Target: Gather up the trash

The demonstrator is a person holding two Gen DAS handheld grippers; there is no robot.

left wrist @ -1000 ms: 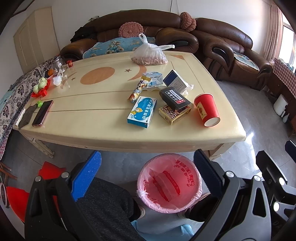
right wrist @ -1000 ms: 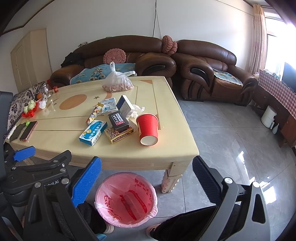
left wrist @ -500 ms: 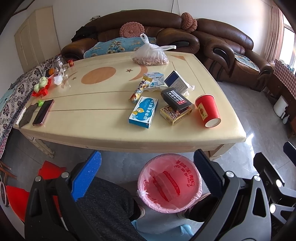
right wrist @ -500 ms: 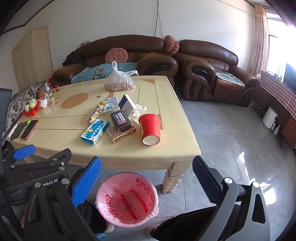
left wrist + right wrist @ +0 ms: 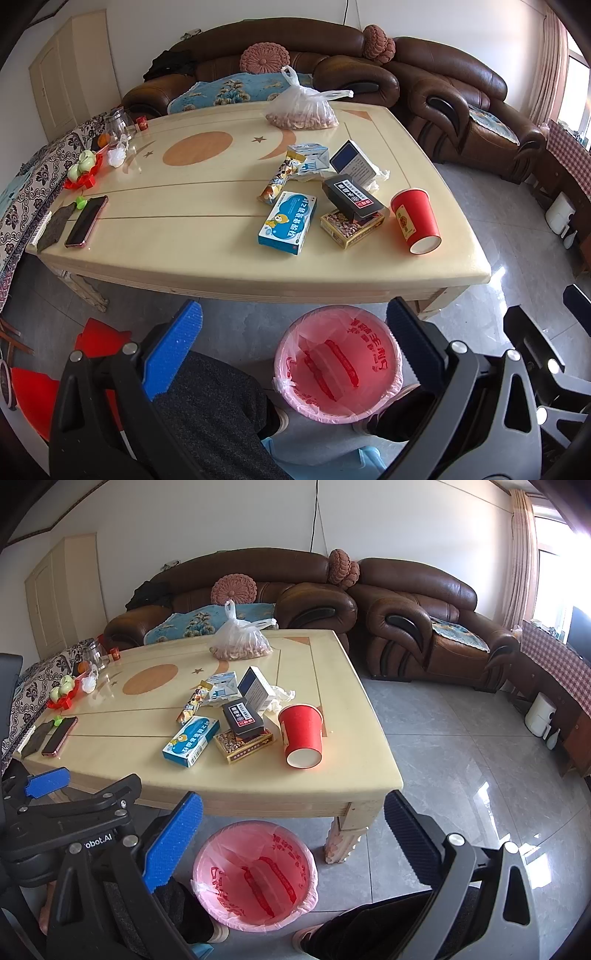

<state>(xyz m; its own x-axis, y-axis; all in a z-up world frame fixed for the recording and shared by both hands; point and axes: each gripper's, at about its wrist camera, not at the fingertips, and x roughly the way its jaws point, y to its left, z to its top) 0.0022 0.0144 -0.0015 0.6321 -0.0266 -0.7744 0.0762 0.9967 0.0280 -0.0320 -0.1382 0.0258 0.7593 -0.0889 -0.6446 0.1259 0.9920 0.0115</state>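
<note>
A red paper cup (image 5: 415,220) (image 5: 302,734) lies tipped on the cream table (image 5: 177,229) near its right front corner. Beside it lie a black box (image 5: 352,197) on a gold box (image 5: 351,226), a blue and white box (image 5: 288,222) (image 5: 190,740), a snack wrapper (image 5: 279,179), a dark blue box (image 5: 352,165) and crumpled tissue (image 5: 280,696). A bin with a pink liner (image 5: 338,363) (image 5: 255,875) stands on the floor below the table's front edge. My left gripper (image 5: 293,332) and right gripper (image 5: 291,823) are both open and empty, held low in front of the table.
A bag of nuts (image 5: 301,110) sits at the table's far side; a phone (image 5: 86,220), a glass jar (image 5: 116,125) and small toys (image 5: 83,168) are at its left end. Brown sofas (image 5: 417,627) ring the table. A person's legs (image 5: 207,406) are below.
Both grippers have drifted slightly closer to the table and upward; the table's contents sit a little lower in view. Nothing was picked up or moved.
</note>
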